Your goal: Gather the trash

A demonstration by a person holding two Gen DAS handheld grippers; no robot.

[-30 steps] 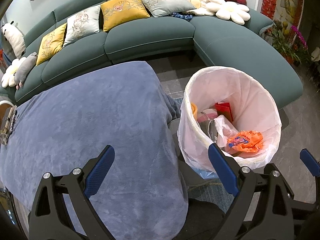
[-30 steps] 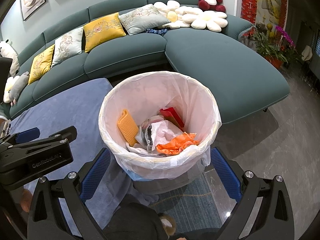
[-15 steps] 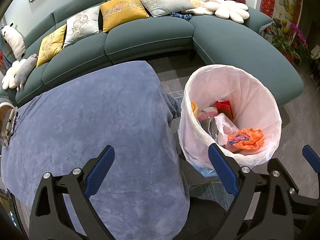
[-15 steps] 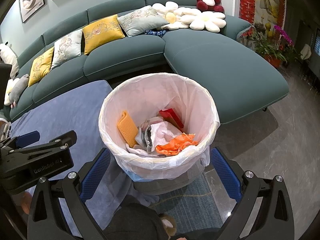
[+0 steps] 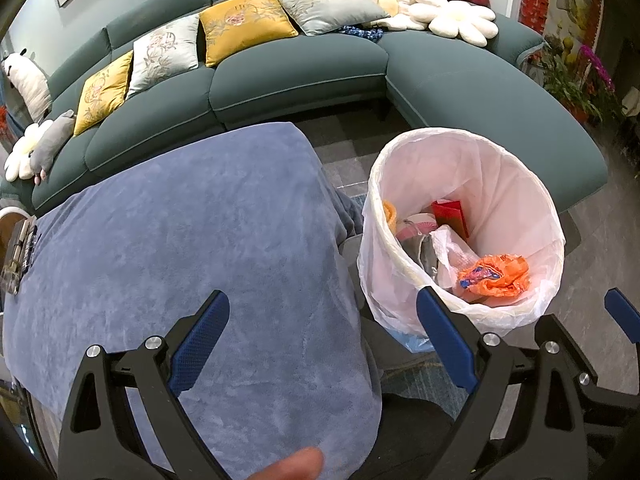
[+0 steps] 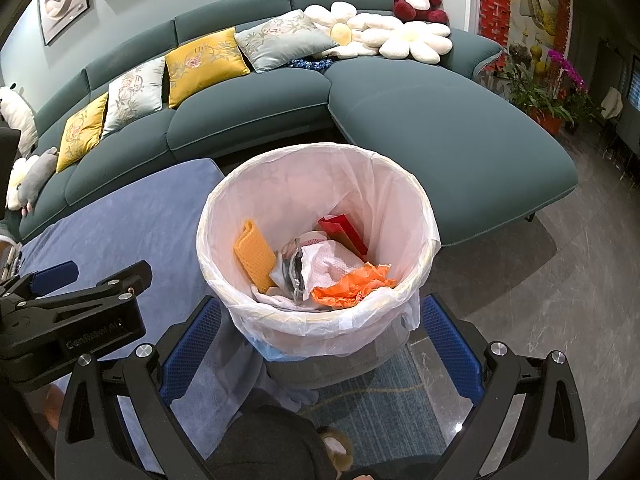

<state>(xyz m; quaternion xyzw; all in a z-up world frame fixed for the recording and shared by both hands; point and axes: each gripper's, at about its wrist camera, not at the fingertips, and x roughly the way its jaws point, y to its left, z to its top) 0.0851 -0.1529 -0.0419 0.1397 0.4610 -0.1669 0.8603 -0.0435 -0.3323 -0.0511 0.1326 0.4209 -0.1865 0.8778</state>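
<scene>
Trash first: it all sits inside the white-lined round bin [image 6: 316,248], which stands on the floor just beside the blue plush table cover [image 5: 180,248]. Against 1 second ago, almost nothing has moved; both views have only drifted a touch, and the bin's load looks the same. On top lies the crumpled orange plastic wrapper [image 6: 352,286], with a yellow waffle-textured cloth [image 6: 254,254] against the left wall and a red card packet [image 6: 346,232] at the back. The left gripper [image 5: 320,340] hangs fingers apart and empty over the cover; the right gripper [image 6: 320,344] is spread wide before the bin, also empty. I'd judge the collecting near finished: no loose scrap shows on the cover.
</scene>
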